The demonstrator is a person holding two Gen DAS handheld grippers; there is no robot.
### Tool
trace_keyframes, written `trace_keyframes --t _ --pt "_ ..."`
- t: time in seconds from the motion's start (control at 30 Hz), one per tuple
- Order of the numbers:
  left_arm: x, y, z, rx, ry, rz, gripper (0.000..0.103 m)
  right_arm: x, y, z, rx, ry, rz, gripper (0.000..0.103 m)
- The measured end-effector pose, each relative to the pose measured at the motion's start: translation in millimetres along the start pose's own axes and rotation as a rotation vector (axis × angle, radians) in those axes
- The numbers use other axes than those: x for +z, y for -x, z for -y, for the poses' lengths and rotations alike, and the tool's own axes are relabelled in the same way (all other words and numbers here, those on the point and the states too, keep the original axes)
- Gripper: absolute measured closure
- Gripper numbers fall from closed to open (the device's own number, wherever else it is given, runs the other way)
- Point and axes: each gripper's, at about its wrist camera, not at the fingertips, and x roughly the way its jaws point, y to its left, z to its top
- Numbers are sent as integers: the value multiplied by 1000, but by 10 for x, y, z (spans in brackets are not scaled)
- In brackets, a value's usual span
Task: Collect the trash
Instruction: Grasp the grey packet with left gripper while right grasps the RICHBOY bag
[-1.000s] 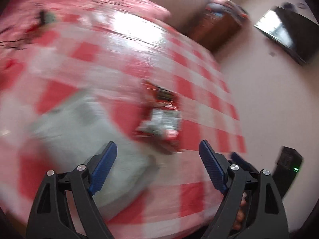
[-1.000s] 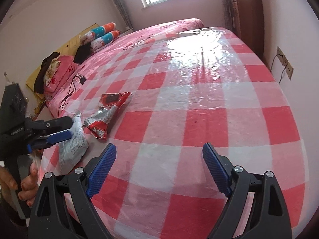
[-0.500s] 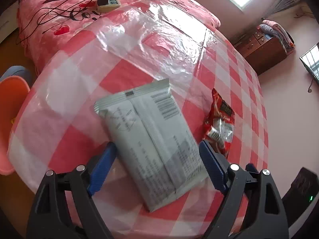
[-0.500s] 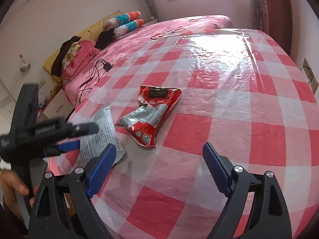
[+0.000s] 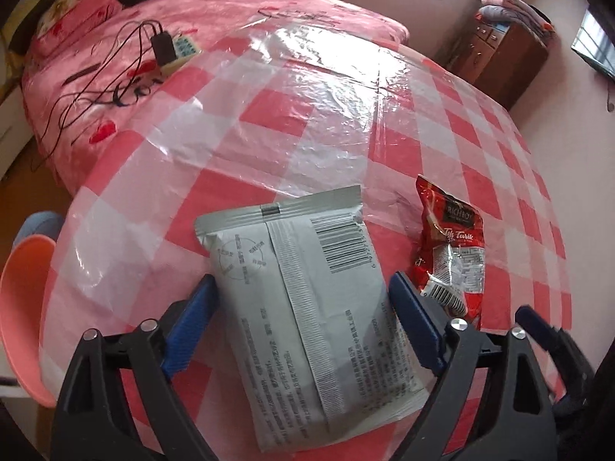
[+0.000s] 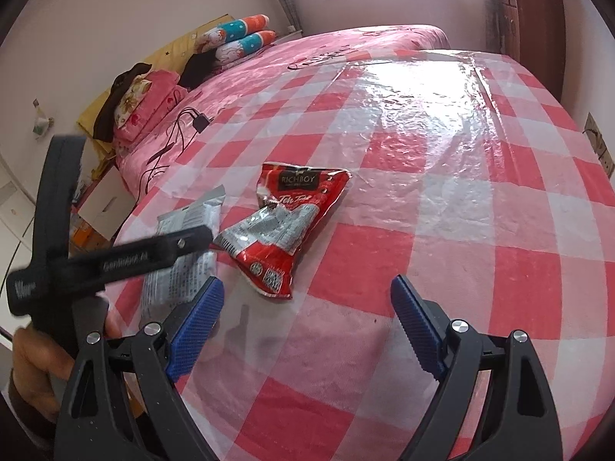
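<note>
A grey foil packet point(image 5: 307, 299) lies printed side up on the red-and-white checked tablecloth point(image 5: 269, 123). My left gripper point(image 5: 303, 280) is open and straddles it, one blue finger along each long side. A crumpled red snack packet point(image 5: 449, 253) lies just to its right. In the right wrist view the red snack packet point(image 6: 284, 226) sits slightly ahead and left of my open right gripper point(image 6: 307, 282), which has nothing between its fingers. The left gripper's black body point(image 6: 115, 257) hangs over the grey packet point(image 6: 184, 265), held by a hand point(image 6: 34, 365).
An orange plastic tub point(image 5: 23, 307) stands below the table's left edge. A power strip with charger and cables point(image 5: 173, 50) lies on the pink bed behind. A wooden dresser point(image 5: 499, 57) is at the far right. Pillows point(image 6: 238, 38) line the headboard.
My left gripper has swung left from the red packet and dropped over the grey packet, which now lies between its fingers. The right gripper has shifted, bringing the red packet nearer its centre.
</note>
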Motion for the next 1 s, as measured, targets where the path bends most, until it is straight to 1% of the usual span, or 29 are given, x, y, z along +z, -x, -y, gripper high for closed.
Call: trace_keyframes --t 0.1,0.27,0.5,0.63,0.77,1.0 --pt "-14 7 -13 4 -19 14 21 54 -31 34 -5 -13 4 15" --pt "-22 26 -58 -20 -27 34 24 156 -100 47 -21 -18 3 15" --pt "-45 55 -124 -55 -32 48 29 330 -311 -36 18 -38 -21 15" --pt "-47 72 -169 -71 -29 57 31 405 -439 -106 23 -39 -36 16" --pt "-61 99 -249 -89 -13 65 31 435 -536 -205 -20 -7 -35 15" --pt "-84 181 -419 -104 7 86 32 402 -721 -473 -158 145 -35 17"
